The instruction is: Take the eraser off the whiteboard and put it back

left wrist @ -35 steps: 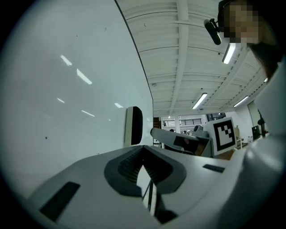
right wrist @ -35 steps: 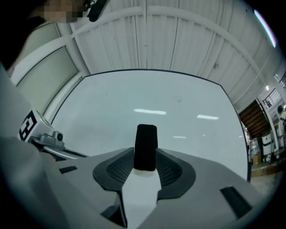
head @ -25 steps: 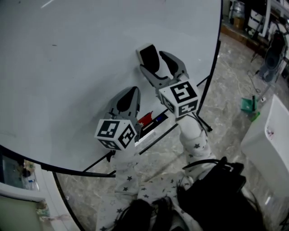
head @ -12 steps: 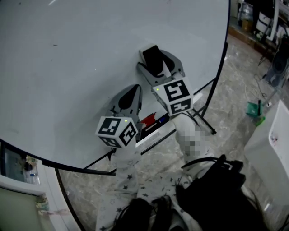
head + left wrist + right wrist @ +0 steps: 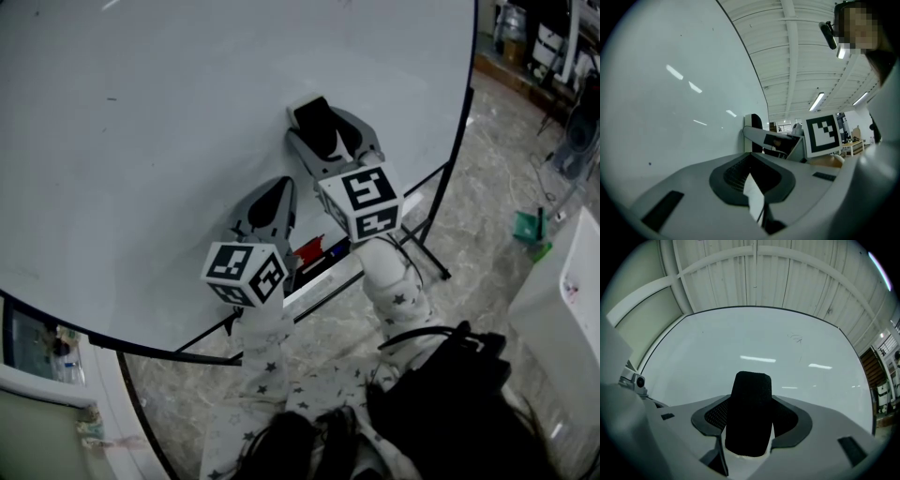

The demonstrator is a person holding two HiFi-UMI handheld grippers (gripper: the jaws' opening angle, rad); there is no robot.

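Eraser (image 5: 314, 117) is sitting between the jaws of the right gripper (image 5: 325, 129), up against the whiteboard (image 5: 141, 122) right of the board's middle and above its lower edge. Starting at the left, the whiteboard is filling most of the head view, showing only a few faint marks. Next, the left gripper (image 5: 278, 187) is pointing at the board with its jaws clenched together and nothing between them. Just right of it, the marker tray (image 5: 323, 278) is running along the board's lower edge and is holding a red marker (image 5: 306, 249) beside a dark one (image 5: 330, 248). Further right, the right gripper's jaws are closing on the eraser. They are flanking both of its long sides, and the head view is showing a thin dark gap on one side, so the grip is not yet firm. In the right gripper view the eraser (image 5: 750, 413) is showing as a black oblong with rounded corners and a finely textured face, with a pale layer peeking out at its near end. At the far right, a green object (image 5: 527, 225) is lying on the marbled floor.
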